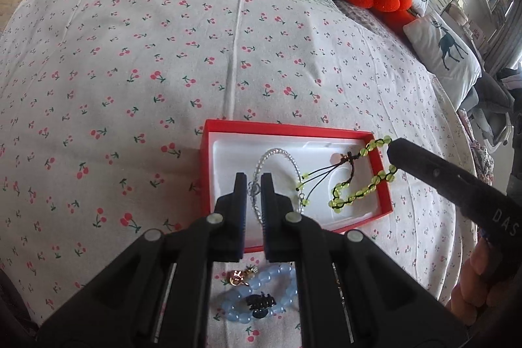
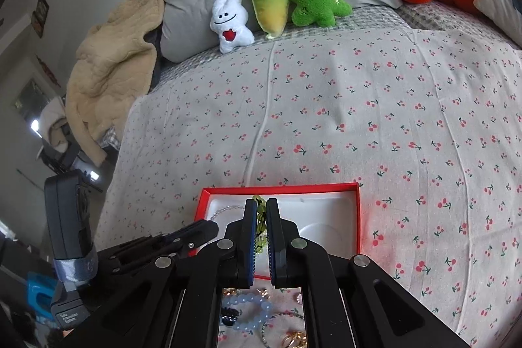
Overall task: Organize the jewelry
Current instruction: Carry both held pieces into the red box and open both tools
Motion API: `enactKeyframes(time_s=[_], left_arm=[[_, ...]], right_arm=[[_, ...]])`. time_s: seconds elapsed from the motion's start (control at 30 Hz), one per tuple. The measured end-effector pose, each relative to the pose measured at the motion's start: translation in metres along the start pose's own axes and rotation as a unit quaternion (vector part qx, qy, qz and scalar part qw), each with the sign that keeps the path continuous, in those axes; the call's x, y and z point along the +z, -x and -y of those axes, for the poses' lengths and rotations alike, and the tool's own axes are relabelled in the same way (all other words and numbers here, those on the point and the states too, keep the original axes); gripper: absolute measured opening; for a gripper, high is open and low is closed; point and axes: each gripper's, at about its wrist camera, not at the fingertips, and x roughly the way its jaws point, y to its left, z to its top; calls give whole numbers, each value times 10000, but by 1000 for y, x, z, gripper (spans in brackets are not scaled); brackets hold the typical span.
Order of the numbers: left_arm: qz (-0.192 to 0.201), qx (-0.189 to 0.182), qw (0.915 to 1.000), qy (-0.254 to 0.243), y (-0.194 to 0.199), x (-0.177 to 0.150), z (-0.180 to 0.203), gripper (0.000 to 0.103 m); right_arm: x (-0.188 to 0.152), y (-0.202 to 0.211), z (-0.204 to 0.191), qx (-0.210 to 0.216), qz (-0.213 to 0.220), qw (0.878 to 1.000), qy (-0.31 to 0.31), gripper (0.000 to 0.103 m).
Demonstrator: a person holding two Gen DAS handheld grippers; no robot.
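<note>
The right claw (image 2: 261,217) is clenched on the green bracelet (image 1: 359,185), carrying it over the red box (image 1: 293,129) on the bed (image 1: 163,54) so that its slack end drapes onto the white liner. The left claw (image 1: 253,188) is clenched on the clear bracelet (image 1: 277,152), which lies inside the box. The blue bracelet (image 1: 261,292) and a charm (image 1: 238,278) remain on the bed, nearside of the box, below both claws.

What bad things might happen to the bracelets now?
1. The right claw holds the green bead bracelet draped over the red box edge; letting go early might spill it onto the bedspread.
2. Its dangling tassel cords lie close to the clear bead bracelet held by the left claw; they might tangle.
</note>
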Motion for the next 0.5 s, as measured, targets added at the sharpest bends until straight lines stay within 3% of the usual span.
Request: enactKeyframes(time_s=[0.17,0.43,0.5], left_arm=[[-31,164,9998,-114,-7,0,1,9],[8,288,9992,-274,-4,2,12,10],[16,316,9991,-299,1,2,13,24]], right_arm=[[-9,-21,26,-500,-273,9984,-22,6],[-12,-22,40,-518,-344,9980,-55,8],[-11,-19,39,-551,-356,9978,-76,12]])
